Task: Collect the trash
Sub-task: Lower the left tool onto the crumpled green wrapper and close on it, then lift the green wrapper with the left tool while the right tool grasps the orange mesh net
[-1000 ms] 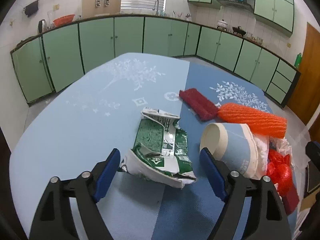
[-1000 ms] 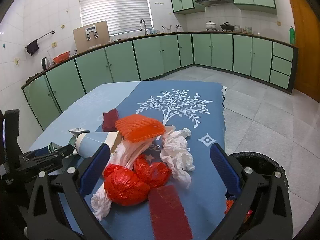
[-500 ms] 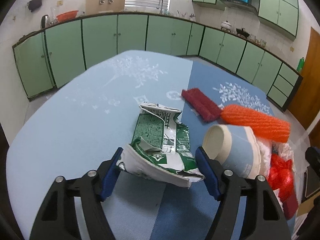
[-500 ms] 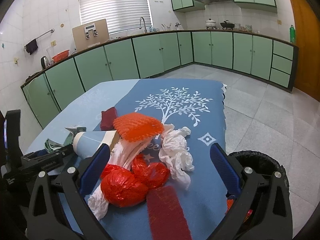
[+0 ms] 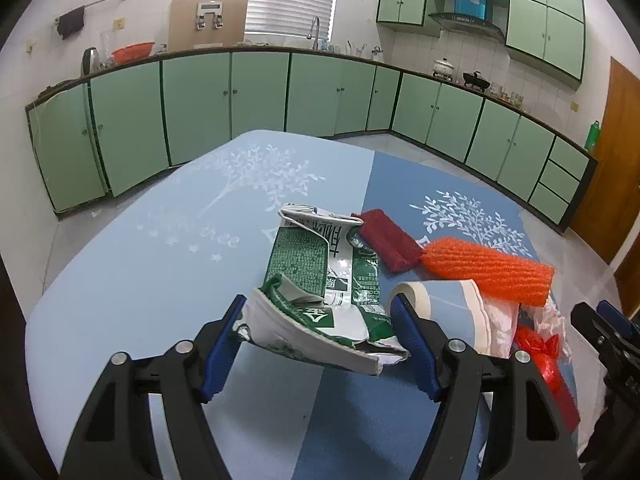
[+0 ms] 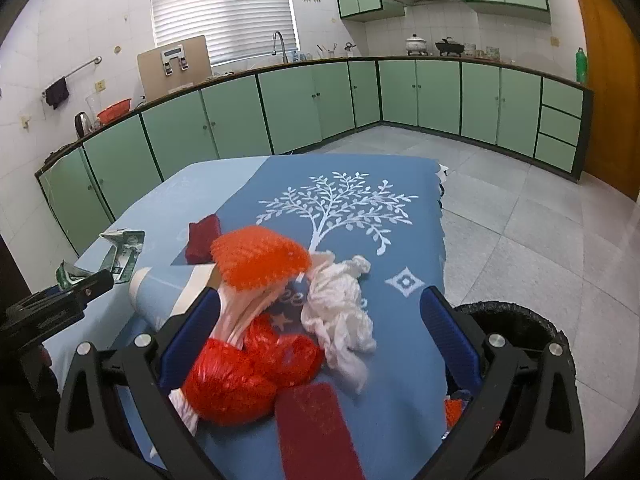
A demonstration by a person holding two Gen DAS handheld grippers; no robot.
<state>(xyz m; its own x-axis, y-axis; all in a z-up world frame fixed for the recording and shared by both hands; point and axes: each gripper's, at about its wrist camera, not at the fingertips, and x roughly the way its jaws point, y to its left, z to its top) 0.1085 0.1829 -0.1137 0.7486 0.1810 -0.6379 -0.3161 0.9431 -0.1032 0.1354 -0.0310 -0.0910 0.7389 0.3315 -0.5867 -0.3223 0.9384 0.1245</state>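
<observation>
green cabinets ran round the kitchen behind a table dressed in a two-tone blue cloth with white trees, and the litter lay bunched toward its right side. the left gripper had just drawn its jaws in and now pinched the crumpled green-and-white carton across its near end, blue pads pressed on either side, the far end seeming to trail on the cloth toward twelve o'clock. at about three o'clock of the carton a paper cup lay on its side, its rim close beside the right pad; beyond it sat an orange foam net and a dark red pad. the right gripper hung with its jaws wide apart over red plastic bags, a white tissue wad and a second red strip, holding nothing. a black-lined bin stood on the floor at its four o'clock. to my eye the lift wanted to go straight up before any swing, so the carton's loose flap cleared the cup rather than dragging it along. the squashed card looked springy, so a firm, steady squeeze seemed wise on the way across the heap to the bin.
</observation>
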